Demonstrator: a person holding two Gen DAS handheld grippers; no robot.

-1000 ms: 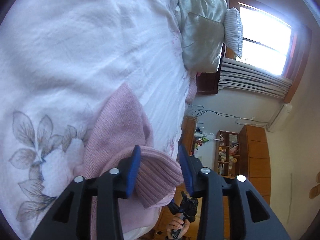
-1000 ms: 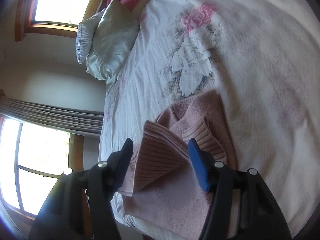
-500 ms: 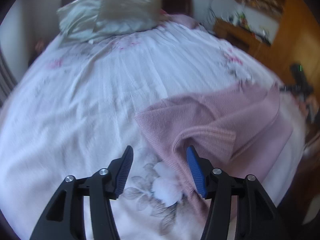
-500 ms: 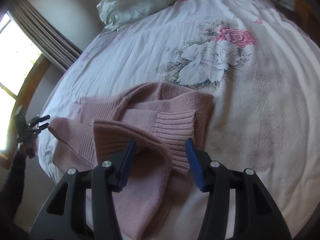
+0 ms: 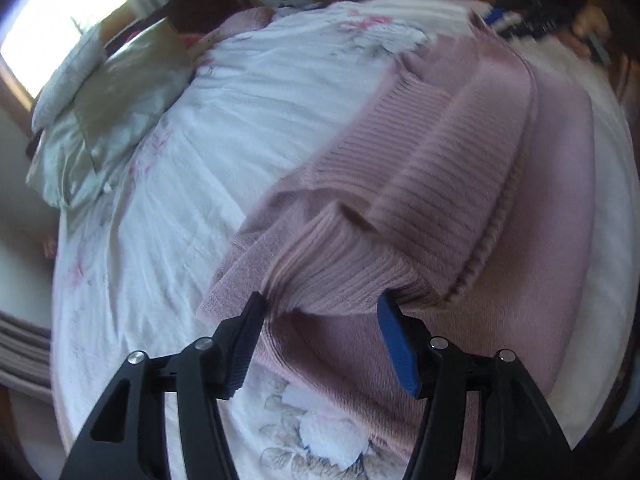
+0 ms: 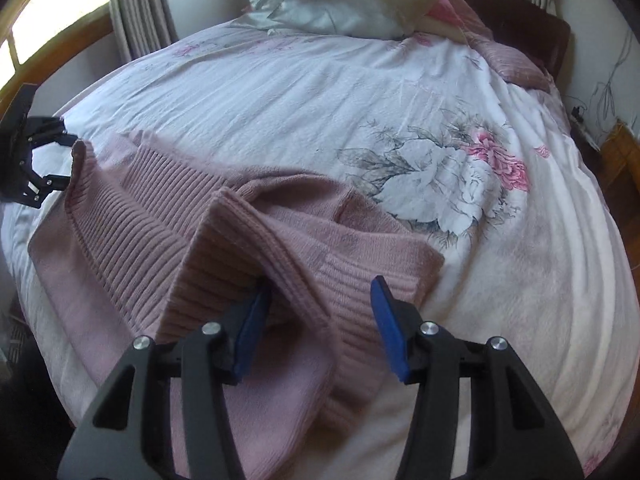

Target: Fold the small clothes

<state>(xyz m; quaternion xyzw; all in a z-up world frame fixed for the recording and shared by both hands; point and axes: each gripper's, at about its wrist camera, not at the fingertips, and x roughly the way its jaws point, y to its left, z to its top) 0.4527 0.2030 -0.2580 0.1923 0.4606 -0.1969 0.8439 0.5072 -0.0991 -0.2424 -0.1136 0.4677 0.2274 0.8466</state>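
Folding a dusty-pink ribbed knit sweater (image 6: pixel 248 248) lying on the white flower-printed bed sheet (image 6: pixel 320 92), we are working mid-fold. Our left tool (image 5: pixel 320 312) and right tool (image 6: pixel 318 300) are both gaping wide, each straddling a soft, thick ribbed edge of the sweater, clamping nothing. Next, we judge, comes pinching those bulky edges and flattening.

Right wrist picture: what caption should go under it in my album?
Open right gripper over a pink knitted sweater on a flowered bedsheet.
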